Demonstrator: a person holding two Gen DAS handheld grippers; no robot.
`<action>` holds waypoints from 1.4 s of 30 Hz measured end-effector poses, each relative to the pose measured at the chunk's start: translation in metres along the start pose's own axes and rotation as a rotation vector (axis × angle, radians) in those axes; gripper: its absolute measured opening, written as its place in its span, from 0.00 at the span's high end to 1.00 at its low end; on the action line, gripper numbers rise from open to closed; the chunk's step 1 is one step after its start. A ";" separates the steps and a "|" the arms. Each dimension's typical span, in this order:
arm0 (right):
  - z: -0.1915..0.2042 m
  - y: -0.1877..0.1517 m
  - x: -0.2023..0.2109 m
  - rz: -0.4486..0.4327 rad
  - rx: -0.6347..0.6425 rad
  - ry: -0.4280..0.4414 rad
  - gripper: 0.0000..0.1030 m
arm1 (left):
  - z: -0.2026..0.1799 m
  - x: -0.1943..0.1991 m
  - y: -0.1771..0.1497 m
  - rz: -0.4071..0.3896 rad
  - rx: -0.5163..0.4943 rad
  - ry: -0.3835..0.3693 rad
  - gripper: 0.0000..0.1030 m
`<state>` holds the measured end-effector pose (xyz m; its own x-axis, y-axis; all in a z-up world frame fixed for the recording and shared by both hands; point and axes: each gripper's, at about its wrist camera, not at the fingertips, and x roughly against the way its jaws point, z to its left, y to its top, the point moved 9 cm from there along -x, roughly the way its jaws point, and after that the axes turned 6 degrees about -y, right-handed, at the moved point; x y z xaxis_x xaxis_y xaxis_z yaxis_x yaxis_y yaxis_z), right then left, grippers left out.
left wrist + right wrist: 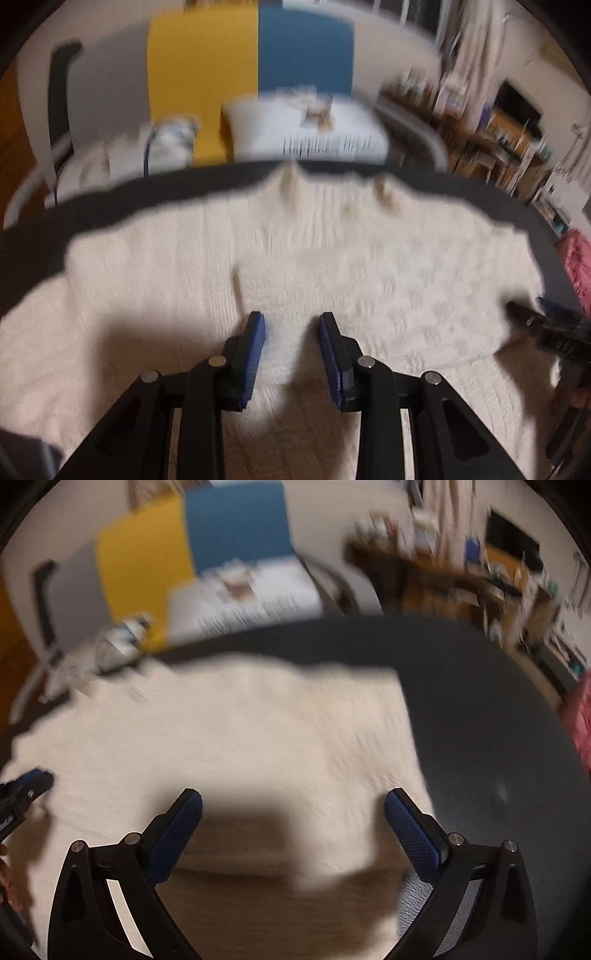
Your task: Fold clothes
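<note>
1. In the lower middle of the left wrist view, the left gripper (pixel 291 354) has its blue-padded fingers standing a moderate gap apart. A white bulge of knit shows between them, but motion blur hides whether the pads actually nip it.

2. In the lower half of the right wrist view, the right gripper (pixel 293 834) has its fingers spread wide and pinches nothing. Its right finger sits near the cloth's right edge.

3. The cream knit garment (pixel 332 258) lies spread over the dark round table (pixel 480 701), filling the centre of both views. An upper layer with a ragged edge rests on a lower one, so it appears at least partly folded.

4. Both tools tilt down toward the cloth from the near side. The left one hangs low over the knit, and the right one casts a blocky shadow in the bottom centre of its view.

5. Whichever fold is in hand, it would go best with edges taken squarely, both sides carried level, and the layers smoothed flat.

6. A yellow panel (pixel 201 74) and a blue panel (pixel 306 51) stand in the upper middle beyond the table.
</note>
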<state>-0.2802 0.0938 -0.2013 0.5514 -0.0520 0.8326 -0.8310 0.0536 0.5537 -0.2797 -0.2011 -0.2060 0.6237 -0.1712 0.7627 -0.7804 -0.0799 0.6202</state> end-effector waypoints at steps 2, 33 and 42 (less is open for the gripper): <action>-0.002 -0.002 0.000 -0.030 0.003 0.027 0.00 | 0.002 0.010 0.000 -0.026 0.023 -0.046 0.70; 0.044 0.028 -0.014 -0.007 0.126 0.081 0.00 | 0.051 -0.002 0.019 0.003 0.203 -0.092 0.75; 0.070 -0.003 0.015 0.013 0.153 0.188 0.00 | 0.034 0.049 0.004 -0.059 0.225 -0.144 0.73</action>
<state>-0.2749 0.0232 -0.1911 0.5323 0.1350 0.8357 -0.8320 -0.0992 0.5459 -0.2533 -0.2434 -0.1724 0.6683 -0.2962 0.6823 -0.7431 -0.3072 0.5945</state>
